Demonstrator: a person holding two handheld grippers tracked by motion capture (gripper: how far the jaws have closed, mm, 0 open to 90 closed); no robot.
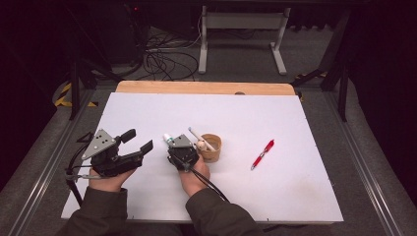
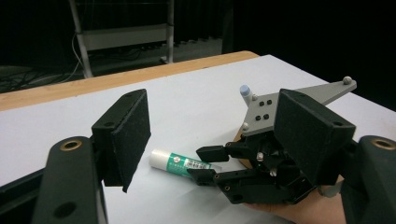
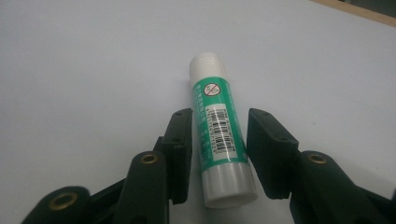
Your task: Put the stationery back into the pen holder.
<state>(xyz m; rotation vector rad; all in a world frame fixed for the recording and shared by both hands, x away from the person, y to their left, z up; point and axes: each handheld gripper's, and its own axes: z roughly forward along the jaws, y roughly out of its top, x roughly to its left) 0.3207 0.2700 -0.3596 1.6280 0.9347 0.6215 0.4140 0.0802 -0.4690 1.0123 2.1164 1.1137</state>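
A green-and-white glue stick [image 3: 217, 135] lies flat on the white table top [image 1: 275, 118], its cap end pointing away from me in the right gripper view. My right gripper [image 3: 219, 116] straddles it, one black pad close on each side, and the stick still rests on the table. From above, the right gripper [image 1: 171, 143] sits at the table's middle, with the glue stick [image 1: 167, 138] poking out past its tips. My left gripper [image 1: 139, 140] hovers to the left, open and holding nothing. The left gripper view looks between its wide pads [image 2: 126, 135] at the right gripper [image 2: 198, 163] and the glue stick [image 2: 175, 163].
A small wooden cup [image 1: 211, 147] stands just right of the right gripper, with a white pen [image 1: 196, 135] leaning out of it. A red pen [image 1: 262, 154] lies farther right. The table's wooden back edge [image 1: 206, 87] runs across the far side.
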